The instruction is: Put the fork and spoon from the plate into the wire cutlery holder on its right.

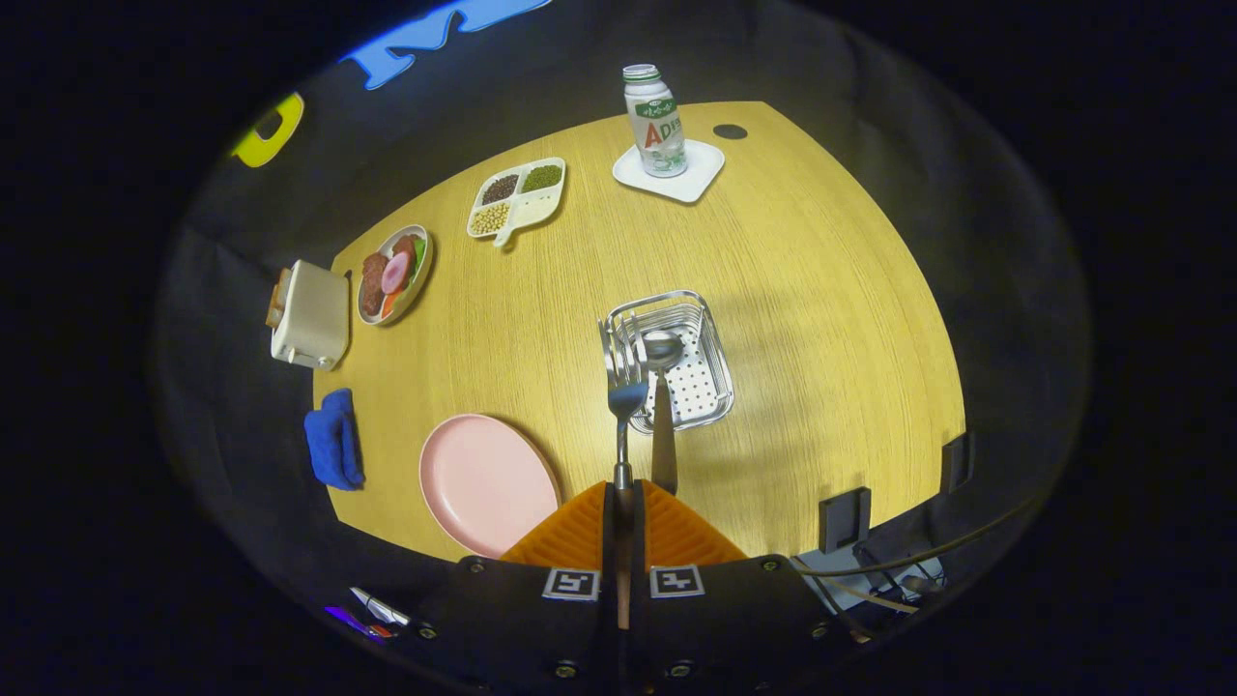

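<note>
Steel fork (pixel 625 394) and spoon (pixel 663 353) clamped in tool (pixel 624 498), above wire holder (pixel 712 333), pink plate (pixel 483 478) bare

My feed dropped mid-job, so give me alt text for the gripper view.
The gripper is shut on a fork and spoon, held together above the wire holder on a wooden table. The bare pink plate lies left of the fingers; food dishes, a toaster, a blue cloth and a bottle sit beyond.

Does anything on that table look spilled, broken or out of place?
Nothing looks spilled or broken. The one unusual sight: the hand-held gripper is shut on both the fork and spoon together, holding them over the wire cutlery holder. The pink plate lies bare.
</note>
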The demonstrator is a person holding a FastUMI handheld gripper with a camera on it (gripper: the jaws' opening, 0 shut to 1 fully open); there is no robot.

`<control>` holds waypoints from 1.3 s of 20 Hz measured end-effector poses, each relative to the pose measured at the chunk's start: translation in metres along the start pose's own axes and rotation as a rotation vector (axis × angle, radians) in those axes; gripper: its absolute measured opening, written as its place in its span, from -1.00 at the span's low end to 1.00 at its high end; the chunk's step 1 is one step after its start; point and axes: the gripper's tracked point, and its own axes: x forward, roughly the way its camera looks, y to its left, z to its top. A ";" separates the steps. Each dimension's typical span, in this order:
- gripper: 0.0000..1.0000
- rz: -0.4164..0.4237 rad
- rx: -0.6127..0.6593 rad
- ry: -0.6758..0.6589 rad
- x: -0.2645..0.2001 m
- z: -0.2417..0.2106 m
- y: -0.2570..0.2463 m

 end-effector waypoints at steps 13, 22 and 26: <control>-0.90 -0.006 0.135 0.130 0.021 0.003 -0.012; -0.86 0.000 0.151 0.140 0.025 0.008 -0.014; -0.73 0.023 0.173 0.123 0.022 0.014 -0.010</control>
